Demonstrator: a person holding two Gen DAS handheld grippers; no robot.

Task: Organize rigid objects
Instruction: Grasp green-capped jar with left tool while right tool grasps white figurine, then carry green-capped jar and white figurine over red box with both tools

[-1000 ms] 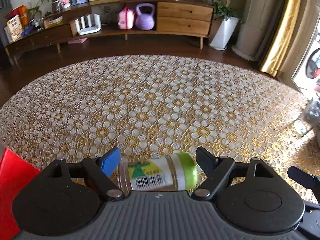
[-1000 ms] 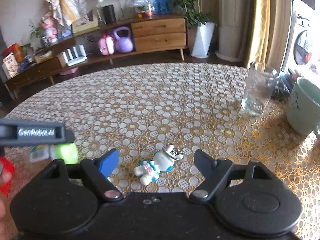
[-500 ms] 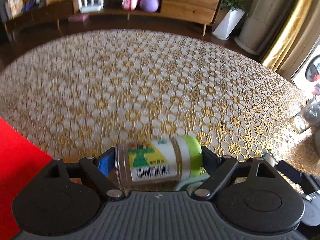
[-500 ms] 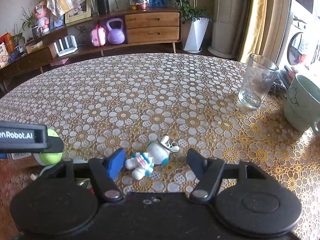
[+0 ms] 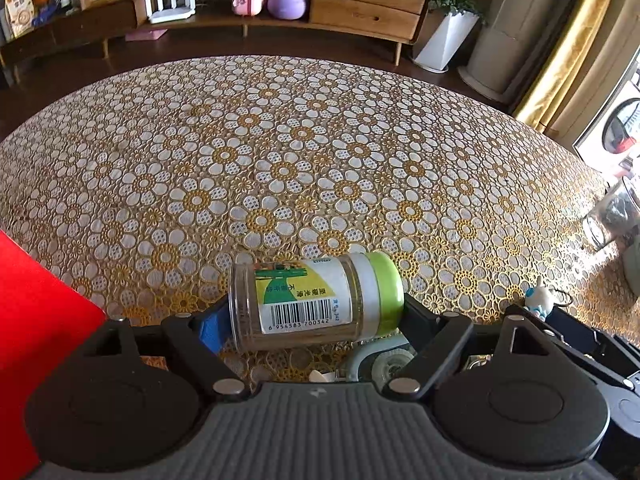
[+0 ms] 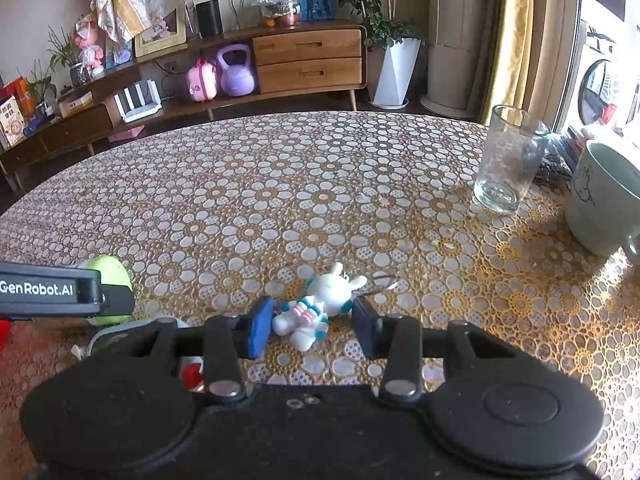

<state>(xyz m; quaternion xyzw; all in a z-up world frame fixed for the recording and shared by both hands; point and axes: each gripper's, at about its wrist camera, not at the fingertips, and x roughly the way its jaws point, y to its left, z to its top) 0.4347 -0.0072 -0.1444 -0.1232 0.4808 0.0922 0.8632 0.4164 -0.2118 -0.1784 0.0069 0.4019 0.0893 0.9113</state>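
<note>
Right gripper (image 6: 310, 326): fingers (image 6: 259, 330) closing, much narrower than a second ago, when they stood wide with the toy ahead of them. The toy (image 6: 316, 304) now lies between them; the blue pad looks to meet its 9 o'clock side, a sliver of gap remains at 3 o'clock. No firm clamp yet.

Left gripper (image 5: 312, 316): fingers clamped end to end on the jar (image 5: 316, 298), base against the blue pad at 9 o'clock, green cap at 3 o'clock. A second ago the jar sat low between loose fingers; it now rides higher in view and looks lifted off the desk (image 5: 280, 152), with small clutter showing beneath it at 6 o'clock.

Judgement: jar is secured and ready to carry; the toy grasp is about to complete. Both hands are then loaded for sorting.

Jar: clear plastic cylinder on its side, tan contents, white-yellow-green label with barcode, white collar under the cap.

Toy: small white rabbit-eared figure, blue and pink trim, lying on its back, a thin wire ring at its head. Hard and light, by the look of it.

Outward: red box (image 5: 36, 312) at 9 o'clock in the left view. Glass (image 6: 506, 162) and mug (image 6: 600, 200) stand at 2 o'clock in the right view, well apart from the toy.
</note>
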